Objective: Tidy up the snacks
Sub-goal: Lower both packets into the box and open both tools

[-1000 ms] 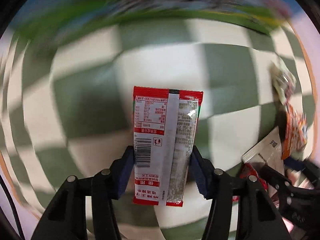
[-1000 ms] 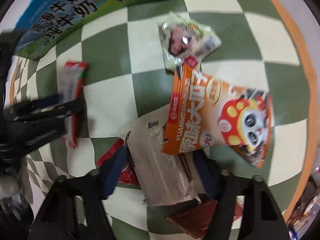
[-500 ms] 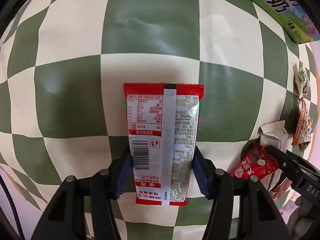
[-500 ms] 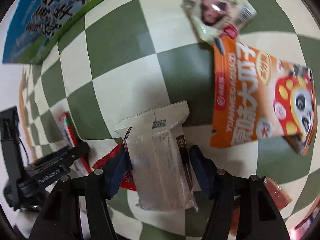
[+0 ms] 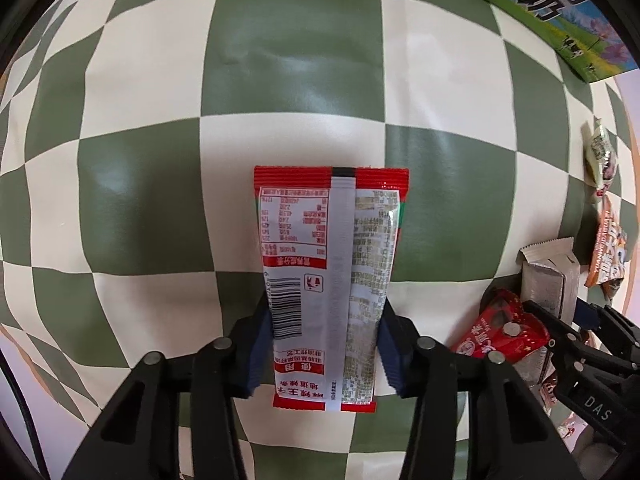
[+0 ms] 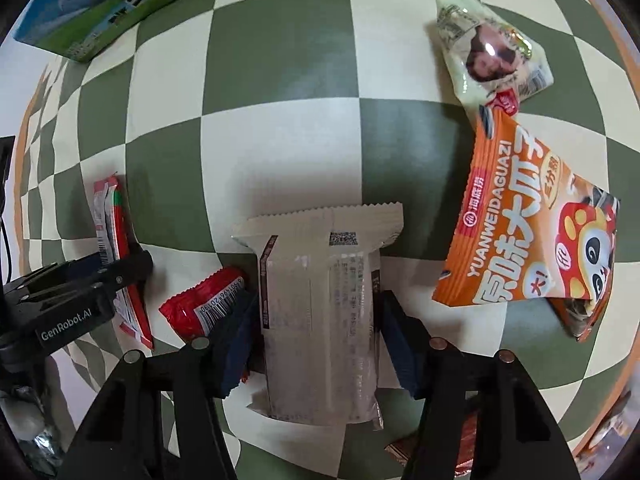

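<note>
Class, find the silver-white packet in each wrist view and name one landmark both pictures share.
Left wrist view: the silver-white packet sits at the far right edge, between the right gripper fingers.
Right wrist view: the same packet fills the centre, held between the fingers.
Shared landmark: the small red packet lying right beside it, on its left.

Glossy foil sachet (image 5: 332, 280), matt pale wrapper (image 6: 320, 312), smooth checked cloth (image 5: 296, 80).

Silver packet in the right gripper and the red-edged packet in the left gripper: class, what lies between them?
A small red packet, beside the silver packet, short of the red-edged packet; right wrist view.
</note>
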